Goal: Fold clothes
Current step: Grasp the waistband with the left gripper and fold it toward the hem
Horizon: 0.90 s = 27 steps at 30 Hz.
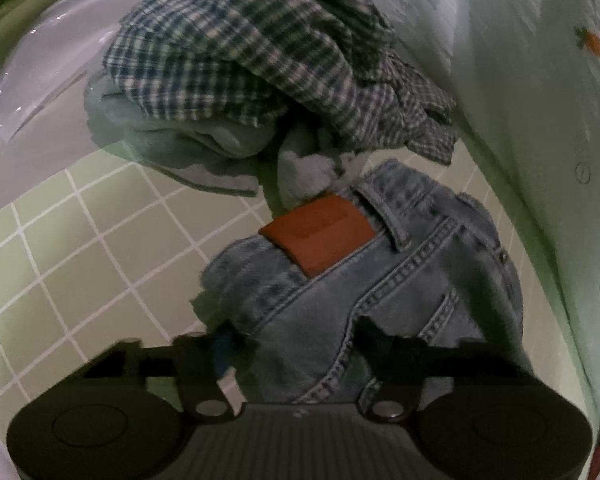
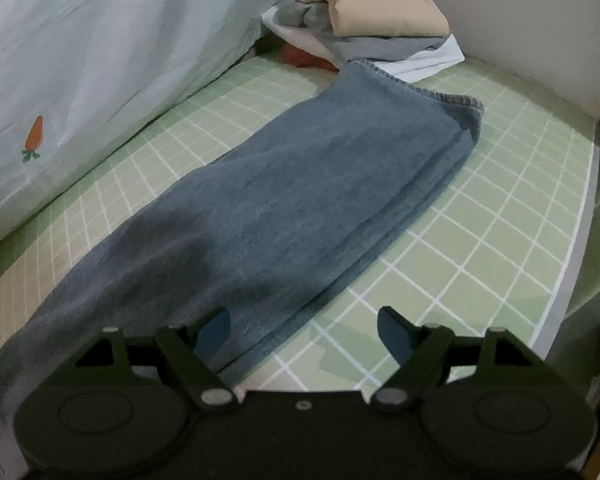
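**Jeans stretched along a green checked bed sheet, clothes heaped at both ends**

In the left wrist view, a crumpled blue-and-white plaid shirt (image 1: 268, 52) lies heaped on a pale grey-green folded cloth (image 1: 168, 136), just beyond the waistband of the faded blue denim jeans (image 1: 364, 280). The jeans' brown leather waist patch (image 1: 320, 232) faces up. The left tool (image 1: 292, 344) sits over the seat of the jeans with its two fingers either side of the denim; whether they pinch it, I cannot tell. A pale quilt printed with an orange carrot (image 1: 540, 100) rises along the right side.

In the right wrist view, the same quilt (image 2: 80, 60) banks up on the left. The jeans leg (image 2: 284, 200) runs lengthwise away from the camera, hem (image 2: 428, 88) at the far end, lying flat on the green sheet with white grid lines (image 2: 480, 232). Past the hem sits a folded pile: a beige garment (image 2: 384, 4) on grey and white ones. The right tool (image 2: 304, 332) is spread wide, its left finger over the denim's near edge, its right over bare sheet.
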Each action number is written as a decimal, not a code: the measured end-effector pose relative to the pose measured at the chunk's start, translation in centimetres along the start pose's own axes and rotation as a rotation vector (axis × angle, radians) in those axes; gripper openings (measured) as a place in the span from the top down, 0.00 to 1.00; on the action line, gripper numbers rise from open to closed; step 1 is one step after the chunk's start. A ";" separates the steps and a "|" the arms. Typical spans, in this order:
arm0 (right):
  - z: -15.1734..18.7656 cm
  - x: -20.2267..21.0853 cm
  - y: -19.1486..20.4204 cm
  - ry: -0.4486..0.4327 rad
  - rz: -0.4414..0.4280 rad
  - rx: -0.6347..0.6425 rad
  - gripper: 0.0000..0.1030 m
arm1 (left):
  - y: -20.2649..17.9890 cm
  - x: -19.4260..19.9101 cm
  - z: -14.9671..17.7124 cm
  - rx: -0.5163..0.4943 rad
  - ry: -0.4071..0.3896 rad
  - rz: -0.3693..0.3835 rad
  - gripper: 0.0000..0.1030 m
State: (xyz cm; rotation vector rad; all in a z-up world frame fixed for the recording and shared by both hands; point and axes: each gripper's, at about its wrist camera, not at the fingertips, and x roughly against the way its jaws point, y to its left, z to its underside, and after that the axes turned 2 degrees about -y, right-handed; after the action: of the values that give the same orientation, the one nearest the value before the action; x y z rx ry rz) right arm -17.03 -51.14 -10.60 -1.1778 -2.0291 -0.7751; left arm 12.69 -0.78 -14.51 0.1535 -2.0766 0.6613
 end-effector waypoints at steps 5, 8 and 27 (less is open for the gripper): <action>-0.5 -0.1 -0.4 -0.015 -0.023 -0.001 0.21 | -2.3 2.4 0.0 -0.084 -0.073 0.028 0.78; -1.2 -1.0 -1.0 -0.005 -0.052 -0.019 0.21 | -4.7 4.5 0.4 -0.141 -0.137 0.041 0.80; -9.8 -8.0 -10.0 0.042 -0.176 -0.079 0.21 | -23.9 9.1 17.8 -0.515 -0.148 0.223 0.81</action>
State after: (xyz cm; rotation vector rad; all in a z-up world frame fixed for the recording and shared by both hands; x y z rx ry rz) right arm -20.56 -66.81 -12.47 -1.0263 -2.1040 -0.9656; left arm 2.70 -28.83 -5.36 -0.3351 -2.3582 0.2298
